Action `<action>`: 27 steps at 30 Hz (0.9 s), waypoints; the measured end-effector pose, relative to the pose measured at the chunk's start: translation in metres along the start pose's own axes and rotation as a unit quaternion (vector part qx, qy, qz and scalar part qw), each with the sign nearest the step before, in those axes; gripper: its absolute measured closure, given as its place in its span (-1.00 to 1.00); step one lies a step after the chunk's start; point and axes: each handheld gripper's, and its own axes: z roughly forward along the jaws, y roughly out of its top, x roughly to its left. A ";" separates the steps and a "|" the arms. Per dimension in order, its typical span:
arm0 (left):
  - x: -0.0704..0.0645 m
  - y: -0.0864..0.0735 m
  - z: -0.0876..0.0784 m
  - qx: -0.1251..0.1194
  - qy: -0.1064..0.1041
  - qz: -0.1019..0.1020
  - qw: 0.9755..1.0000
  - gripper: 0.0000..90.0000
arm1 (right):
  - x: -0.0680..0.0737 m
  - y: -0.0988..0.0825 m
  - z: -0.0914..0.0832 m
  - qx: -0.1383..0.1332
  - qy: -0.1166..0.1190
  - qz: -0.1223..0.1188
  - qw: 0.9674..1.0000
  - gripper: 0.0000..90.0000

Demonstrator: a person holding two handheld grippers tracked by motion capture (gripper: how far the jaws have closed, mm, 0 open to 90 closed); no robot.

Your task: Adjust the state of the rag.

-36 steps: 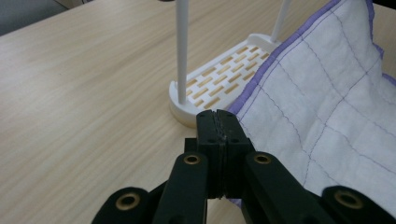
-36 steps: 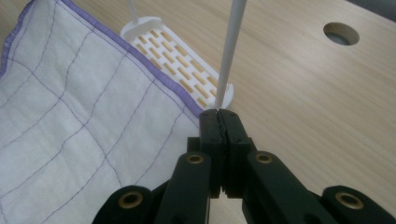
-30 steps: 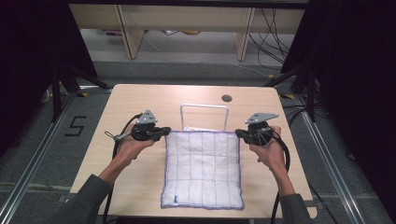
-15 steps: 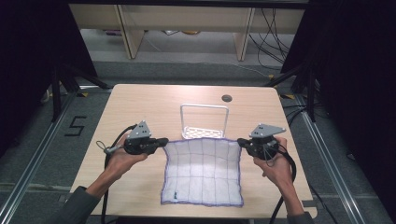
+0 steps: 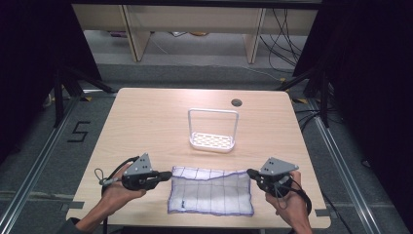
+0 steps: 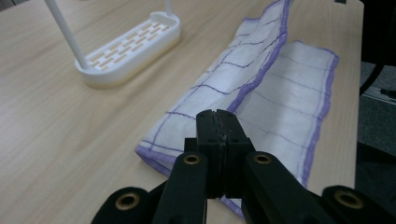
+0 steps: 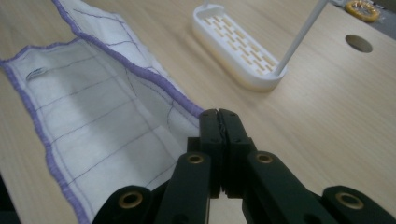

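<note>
We see a pale wooden surface [image 5: 146, 122] on grey floor [image 5: 44, 161], light shelving [image 5: 195, 19] behind, black drapes [image 5: 370, 73] flanking.

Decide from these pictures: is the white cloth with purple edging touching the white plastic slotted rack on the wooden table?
Apart. In the high view, bare table separates the white cloth with purple edging from the white plastic slotted rack; the left gripper view shows the same gap.

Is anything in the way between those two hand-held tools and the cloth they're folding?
Nothing visible is. The left tool and the right tool are each shut on a far corner of the white cloth, which is drawn over toward the person. The white rack stands farther back on the table, apart from the cloth.
</note>
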 end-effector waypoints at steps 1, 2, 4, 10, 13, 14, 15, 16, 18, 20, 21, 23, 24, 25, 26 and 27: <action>-0.002 -0.003 0.000 0.003 -0.001 0.004 1.000 0.97 | 0.003 -0.003 0.001 0.003 0.002 -0.003 1.000 1.00; -0.005 -0.005 0.000 0.006 -0.004 0.004 1.000 0.97 | 0.007 -0.006 0.001 0.008 0.002 -0.003 1.000 1.00; -0.010 -0.010 0.001 0.014 -0.009 0.007 1.000 0.97 | 0.013 -0.011 0.001 0.010 0.009 -0.008 1.000 1.00; -0.020 -0.021 0.006 0.029 -0.024 0.018 0.999 0.96 | 0.026 -0.027 0.000 0.018 0.015 -0.002 1.000 1.00; -0.027 -0.027 0.011 0.037 -0.024 0.022 0.999 0.96 | 0.031 -0.035 0.001 0.026 0.018 0.000 0.999 1.00; -0.028 -0.028 0.012 0.048 -0.026 0.031 0.998 0.96 | 0.035 -0.040 0.002 0.034 0.020 0.008 0.999 1.00; -0.031 -0.030 0.013 0.045 -0.030 0.021 0.998 0.96 | 0.035 -0.040 0.002 0.034 0.020 0.008 0.999 1.00; -0.033 -0.032 0.016 0.051 -0.032 0.029 0.998 0.96 | 0.035 -0.044 0.003 0.037 0.019 0.001 0.999 1.00; -0.036 -0.034 0.018 0.060 -0.036 0.037 0.997 0.96 | 0.035 -0.046 0.003 0.040 0.020 0.003 0.999 1.00; -0.039 -0.035 0.019 0.073 -0.040 0.046 0.996 0.96 | 0.036 -0.049 0.003 0.044 0.022 0.004 0.999 0.99; -0.040 -0.037 0.021 0.068 -0.047 0.046 0.995 0.96 | 0.037 -0.051 0.003 0.045 0.022 0.005 0.999 0.99; -0.041 -0.039 0.021 0.079 -0.046 0.048 0.995 0.95 | 0.040 -0.054 0.003 0.057 0.026 0.013 0.998 0.99; -0.042 -0.040 0.022 0.076 -0.048 0.034 0.995 0.95 | 0.041 -0.056 0.004 0.061 0.027 0.010 0.998 0.98; -0.041 -0.040 0.023 0.073 -0.049 0.042 0.995 0.94 | 0.043 -0.057 0.004 0.063 0.031 0.012 0.997 0.97; -0.042 -0.040 0.022 0.075 -0.051 0.038 0.995 0.93 | 0.044 -0.058 0.004 0.065 0.033 0.017 0.997 0.96; -0.042 -0.040 0.022 0.082 -0.052 0.046 0.994 0.89 | 0.045 -0.059 0.004 0.065 0.034 0.021 0.997 0.94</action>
